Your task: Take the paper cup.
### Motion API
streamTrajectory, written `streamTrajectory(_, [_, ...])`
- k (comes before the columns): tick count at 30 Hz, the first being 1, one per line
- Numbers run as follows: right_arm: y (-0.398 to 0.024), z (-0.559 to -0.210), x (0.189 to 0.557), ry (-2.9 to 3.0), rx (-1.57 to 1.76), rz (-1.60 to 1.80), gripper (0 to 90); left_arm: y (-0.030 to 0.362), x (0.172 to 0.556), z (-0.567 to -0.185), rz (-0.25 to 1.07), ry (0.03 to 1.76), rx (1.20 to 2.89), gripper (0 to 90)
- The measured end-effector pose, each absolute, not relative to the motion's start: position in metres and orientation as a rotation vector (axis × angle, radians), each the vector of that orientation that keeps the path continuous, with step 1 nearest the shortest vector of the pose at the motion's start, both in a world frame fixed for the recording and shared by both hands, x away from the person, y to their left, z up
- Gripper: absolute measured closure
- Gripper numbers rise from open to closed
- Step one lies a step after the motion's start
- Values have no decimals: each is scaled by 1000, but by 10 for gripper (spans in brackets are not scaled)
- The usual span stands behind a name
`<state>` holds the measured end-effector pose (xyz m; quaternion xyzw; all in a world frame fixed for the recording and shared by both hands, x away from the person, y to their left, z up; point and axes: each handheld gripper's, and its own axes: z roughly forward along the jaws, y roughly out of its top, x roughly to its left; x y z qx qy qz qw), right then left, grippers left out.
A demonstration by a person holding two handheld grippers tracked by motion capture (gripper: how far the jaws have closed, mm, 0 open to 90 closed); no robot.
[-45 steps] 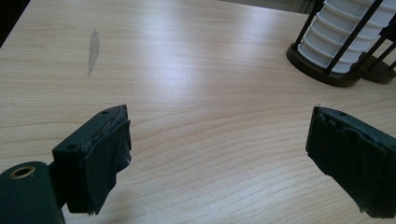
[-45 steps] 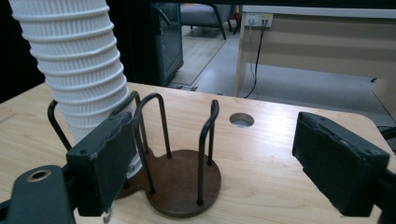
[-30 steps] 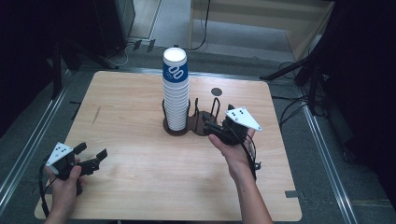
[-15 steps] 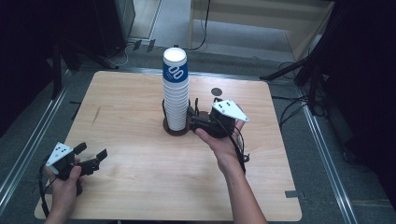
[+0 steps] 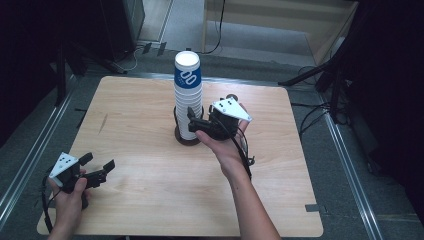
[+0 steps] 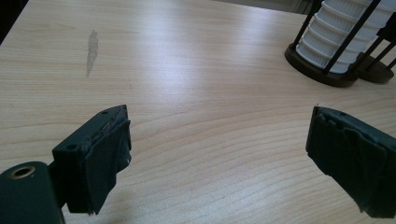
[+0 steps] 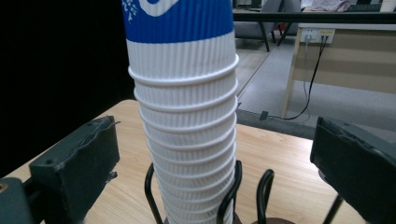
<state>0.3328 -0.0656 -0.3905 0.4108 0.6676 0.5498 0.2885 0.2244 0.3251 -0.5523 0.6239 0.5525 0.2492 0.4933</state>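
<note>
A pale wooden table (image 5: pixel 150 150) stands on grey carpet (image 5: pixel 350 200), with a light wood desk (image 7: pixel 345 60) beyond.

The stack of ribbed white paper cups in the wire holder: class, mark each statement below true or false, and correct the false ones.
1. The stack of ribbed white paper cups stands upright in a black wire holder. True.
2. The top cup carries a red band. False: the band is blue.
3. The right tongs are clamped on the stack. False: their jaws have just been opening and stand wide, with the stack between them, untouched.
4. The left tongs are open, with nothing between them, over the light wooden table. True.
5. The stack lies tipped on the table. False: it stands upright.
</note>
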Motion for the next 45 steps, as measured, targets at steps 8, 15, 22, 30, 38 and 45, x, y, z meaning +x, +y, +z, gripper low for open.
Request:
streamTrajectory(8, [-56,-385,342,1775,1110,1484,12,325,224,-552,601,1340,1513,73])
streamTrajectory(15, [-52,-379,352,1763,1129,1487,12,326,225,-553,596,1342,1509,73])
streamTrajectory(22, [-46,-378,358,1754,1129,1467,12,326,225,-553,594,1344,1513,73])
streamTrajectory(30, [-34,-374,370,1741,1140,1463,12,326,225,-553,595,1344,1514,73])
streamTrajectory(38, [-24,-369,376,1743,1126,1469,12,326,225,-553,594,1343,1511,74])
streamTrajectory(45, [-17,-366,380,1738,1121,1464,13,326,225,-553,594,1343,1510,73])
